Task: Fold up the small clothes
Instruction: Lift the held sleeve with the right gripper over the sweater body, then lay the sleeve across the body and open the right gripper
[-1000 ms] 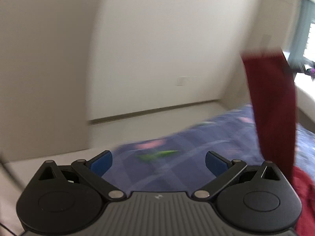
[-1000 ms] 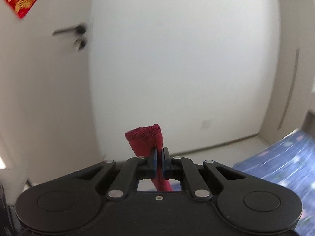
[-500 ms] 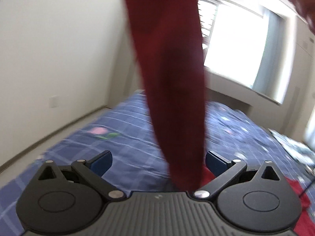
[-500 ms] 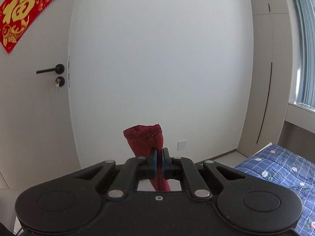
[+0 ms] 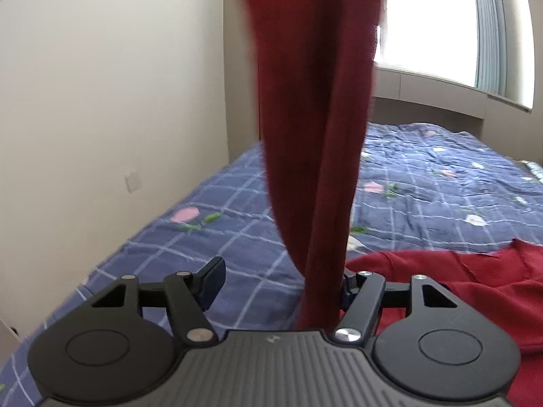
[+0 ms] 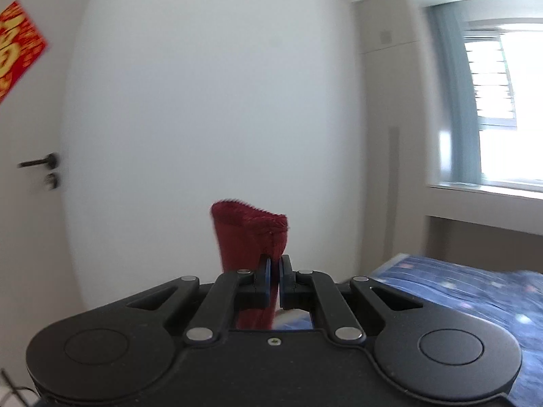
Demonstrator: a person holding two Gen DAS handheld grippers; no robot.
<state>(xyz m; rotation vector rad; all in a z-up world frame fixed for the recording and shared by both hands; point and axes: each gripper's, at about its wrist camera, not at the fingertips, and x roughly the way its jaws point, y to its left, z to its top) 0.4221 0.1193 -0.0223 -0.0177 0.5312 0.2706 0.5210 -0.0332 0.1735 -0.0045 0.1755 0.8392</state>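
A dark red garment [image 5: 312, 118] hangs down in a long strip in the left wrist view, and its lower end passes between the fingers of my left gripper [image 5: 281, 283], against the right finger. The left jaws stand open, narrower than before. More red cloth [image 5: 475, 288] lies on the bed at the right. My right gripper [image 6: 275, 276] is shut on the top edge of the red garment [image 6: 249, 234] and holds it high in the air.
A bed with a blue checked floral cover [image 5: 441, 186] fills the lower half of the left wrist view. A beige wall [image 5: 101, 101] runs along its left side. A bright window [image 5: 431, 17] is behind. The right wrist view shows a white door [image 6: 30, 203] and a wardrobe [image 6: 390, 135].
My left gripper has swung toward the hanging red strip, which now lies between its fingers, and its jaws have closed partway. My right gripper still holds the garment's top and has turned right.
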